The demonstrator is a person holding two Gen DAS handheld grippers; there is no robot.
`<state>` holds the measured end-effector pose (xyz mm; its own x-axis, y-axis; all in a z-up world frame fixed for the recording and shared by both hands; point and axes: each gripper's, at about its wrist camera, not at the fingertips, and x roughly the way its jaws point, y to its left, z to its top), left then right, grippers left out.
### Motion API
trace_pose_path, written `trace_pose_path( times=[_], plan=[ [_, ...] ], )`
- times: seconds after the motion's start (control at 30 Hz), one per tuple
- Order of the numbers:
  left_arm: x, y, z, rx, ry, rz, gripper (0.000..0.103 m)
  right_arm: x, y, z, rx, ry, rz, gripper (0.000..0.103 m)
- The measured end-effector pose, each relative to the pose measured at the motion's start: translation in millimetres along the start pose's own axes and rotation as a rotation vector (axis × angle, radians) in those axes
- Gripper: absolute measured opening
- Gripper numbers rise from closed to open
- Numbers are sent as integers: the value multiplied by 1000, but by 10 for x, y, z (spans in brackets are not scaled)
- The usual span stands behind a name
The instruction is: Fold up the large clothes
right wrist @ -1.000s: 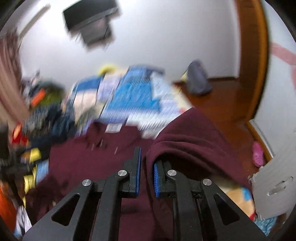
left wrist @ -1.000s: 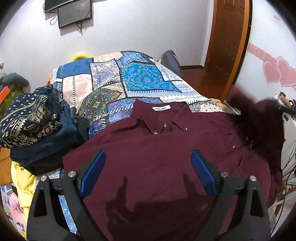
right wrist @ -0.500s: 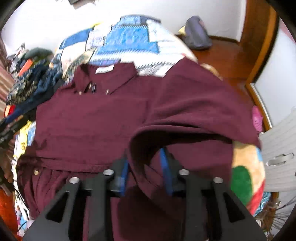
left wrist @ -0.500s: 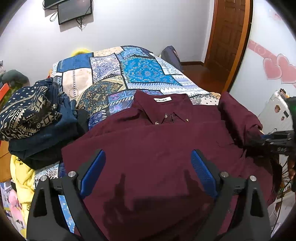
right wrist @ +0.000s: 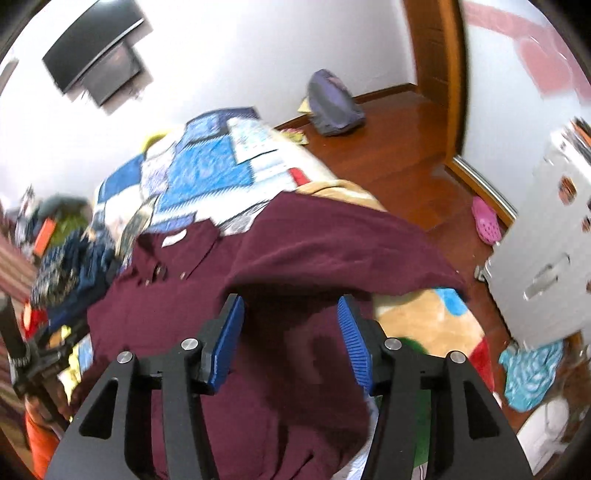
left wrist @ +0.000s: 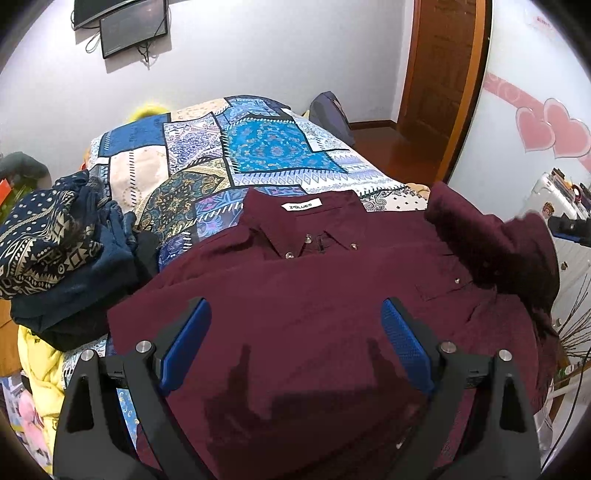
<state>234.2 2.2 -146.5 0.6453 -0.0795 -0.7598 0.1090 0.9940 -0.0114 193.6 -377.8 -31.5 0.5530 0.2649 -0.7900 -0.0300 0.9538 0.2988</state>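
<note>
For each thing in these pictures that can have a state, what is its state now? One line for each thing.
left gripper: open, holds nothing.
right gripper: open, holds nothing.
maroon shirt: spread front-up on the bed, collar buttoned, right sleeve folded over the body.
dark patterned clothes: piled, unfolded.
wooden door: looks shut.
wall screen: off.

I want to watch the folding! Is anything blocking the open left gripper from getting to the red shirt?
No, nothing visible is in the way. The left gripper is open right over the shirt, with only shirt cloth between its fingers. The pile of blue clothes sits off to the side, beside the shirt.
</note>
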Motion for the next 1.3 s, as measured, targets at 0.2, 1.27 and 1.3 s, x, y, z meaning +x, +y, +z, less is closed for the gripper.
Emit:
trace_pose_path(
  times=[0.2,1.27,1.3],
  plan=[
    [78,-42,37,-1,13,-3,93,132,-509,58,210,16,1,50],
    [-31,26,85,-10,-18,13,93,146,-75,687,86,-161,49,4],
    [-63,43,81,-14,-26,13,93,73,60,719,46,-184,66,4]
  ],
)
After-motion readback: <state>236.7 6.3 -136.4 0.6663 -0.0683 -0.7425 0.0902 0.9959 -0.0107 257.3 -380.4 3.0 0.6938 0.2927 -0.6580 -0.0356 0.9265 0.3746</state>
